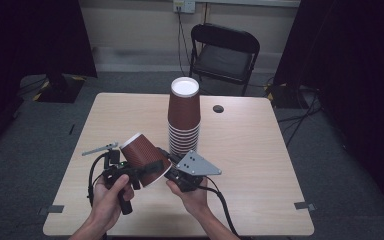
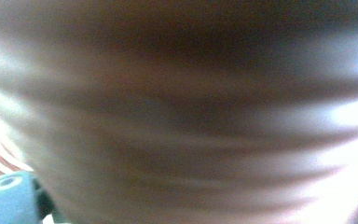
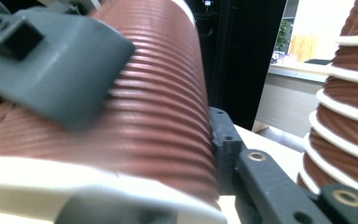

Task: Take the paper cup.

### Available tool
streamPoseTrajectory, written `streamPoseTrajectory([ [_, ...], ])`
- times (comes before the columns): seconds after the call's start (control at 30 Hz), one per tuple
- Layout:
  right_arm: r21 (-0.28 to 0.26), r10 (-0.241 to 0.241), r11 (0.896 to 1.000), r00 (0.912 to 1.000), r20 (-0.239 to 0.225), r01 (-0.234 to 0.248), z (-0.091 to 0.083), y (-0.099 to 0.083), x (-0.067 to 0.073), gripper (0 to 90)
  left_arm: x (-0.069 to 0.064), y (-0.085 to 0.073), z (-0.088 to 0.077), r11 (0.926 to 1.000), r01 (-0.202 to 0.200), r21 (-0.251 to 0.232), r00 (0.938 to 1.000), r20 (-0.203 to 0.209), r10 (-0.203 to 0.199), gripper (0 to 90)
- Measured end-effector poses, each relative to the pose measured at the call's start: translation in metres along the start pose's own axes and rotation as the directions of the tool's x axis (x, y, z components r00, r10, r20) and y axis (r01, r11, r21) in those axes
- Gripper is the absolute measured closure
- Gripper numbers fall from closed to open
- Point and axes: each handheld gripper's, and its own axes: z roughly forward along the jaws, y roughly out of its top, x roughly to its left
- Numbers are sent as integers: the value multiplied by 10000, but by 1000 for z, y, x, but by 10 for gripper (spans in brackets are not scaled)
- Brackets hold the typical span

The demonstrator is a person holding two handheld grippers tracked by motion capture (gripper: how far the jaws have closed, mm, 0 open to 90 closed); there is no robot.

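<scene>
Ribbed brown cup (image 3: pixel 158 93) close against lens in right gripper view, tilted, lifted off table (image 1: pixel 260 165). Left gripper (image 1: pixel 139 172) clamps cup across its side; left hand (image 1: pixel 111 196) on handle. Right gripper (image 1: pixel 172 172) touches cup's lower end; grip state unclear. Left gripper view blurred brown. Tall cup stack (image 1: pixel 183 117) upright just behind, mid-table. Folding chair (image 1: pixel 224 50) beyond.

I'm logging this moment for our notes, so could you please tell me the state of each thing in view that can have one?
Loose cup: tilted, lifted off the table, held between both tools.
Stack: upright on the table, rim-down, apart from the loose cup.
Left tool: shut on the loose cup.
Right tool: at the cup's end; open or shut, cannot tell.
Chair: unfolded, standing beyond the table, unoccupied.
</scene>
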Motion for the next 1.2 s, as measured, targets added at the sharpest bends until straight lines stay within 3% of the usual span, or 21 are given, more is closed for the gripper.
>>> streamPoseTrajectory([
  [0.2,137,-105,9999,9999,-11,105,1,3,0,844,5,4,-2,9999,134,21,9990,419,-135,73],
  [0.43,82,-197,9998,9998,-91,197,-1,7,1,854,3,10,-3,9994,-334,-14,9980,540,335,56],
  [0.63,550,-632,9964,9975,-323,649,-6,10,0,858,4,17,-8,9965,-654,-525,9979,4,655,55],
  [0.87,709,-734,9946,9966,-374,759,-11,11,-1,859,6,19,-11,9957,-669,-633,9977,88,676,73],
  [0.93,871,-777,9929,9960,-444,814,-13,11,0,860,5,20,-13,9921,-901,-878,9959,-155,891,81],
  [1.0,917,-785,9924,9959,-457,824,-14,11,0,860,8,21,-15,9918,-948,-860,9955,-150,938,82],
  [1.07,1037,-847,9905,9949,-547,900,-16,10,1,860,8,22,-17,9873,-1265,-956,9913,-497,1222,86],
  [1.17,1215,-860,9881,9939,-687,939,-18,6,1,860,11,24,-20,9821,-1524,-1105,9871,-664,1457,166],
  [1.2,1292,-809,9875,9939,-748,901,-19,5,0,861,11,24,-21,9815,-1595,-1061,9854,-776,1518,153],
])
